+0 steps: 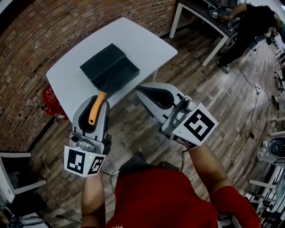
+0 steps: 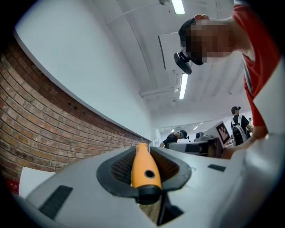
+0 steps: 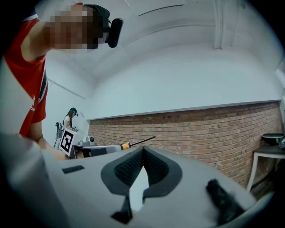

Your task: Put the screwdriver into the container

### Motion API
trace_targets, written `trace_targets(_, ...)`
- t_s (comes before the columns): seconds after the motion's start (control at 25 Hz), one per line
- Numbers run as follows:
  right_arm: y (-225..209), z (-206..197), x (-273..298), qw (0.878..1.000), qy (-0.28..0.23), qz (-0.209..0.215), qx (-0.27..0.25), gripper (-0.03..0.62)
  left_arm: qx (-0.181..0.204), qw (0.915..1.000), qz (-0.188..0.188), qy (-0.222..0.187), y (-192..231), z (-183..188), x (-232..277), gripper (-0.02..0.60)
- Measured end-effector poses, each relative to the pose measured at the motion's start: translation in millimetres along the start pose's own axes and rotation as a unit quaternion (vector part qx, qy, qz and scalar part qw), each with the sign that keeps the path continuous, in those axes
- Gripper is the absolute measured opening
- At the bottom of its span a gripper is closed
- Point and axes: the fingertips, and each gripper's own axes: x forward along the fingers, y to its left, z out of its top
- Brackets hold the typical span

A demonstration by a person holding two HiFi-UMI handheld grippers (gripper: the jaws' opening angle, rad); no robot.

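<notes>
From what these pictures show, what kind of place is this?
Probably an indoor lab or workshop: a brick wall, a white table, and a wooden floor with loose cables.

A lab: brick wall (image 1: 35,53), white table (image 1: 147,42), floor cables (image 1: 253,107), person (image 1: 249,24) at workbench (image 1: 196,11).

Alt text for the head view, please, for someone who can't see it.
The left gripper is clamped on an orange-handled screwdriver, with the shaft pointing toward a dark container on a white table. The right gripper is beside it, jaws together and empty.
</notes>
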Motion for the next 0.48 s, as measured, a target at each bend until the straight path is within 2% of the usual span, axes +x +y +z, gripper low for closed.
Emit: trace_targets(0.48,-45.5,-14.4,52.3,1.0,0.021,-0.022,-0.006,0.031,-0.01,0.9997,-0.017,0.017,56.6,-27.6,38.9,0.107)
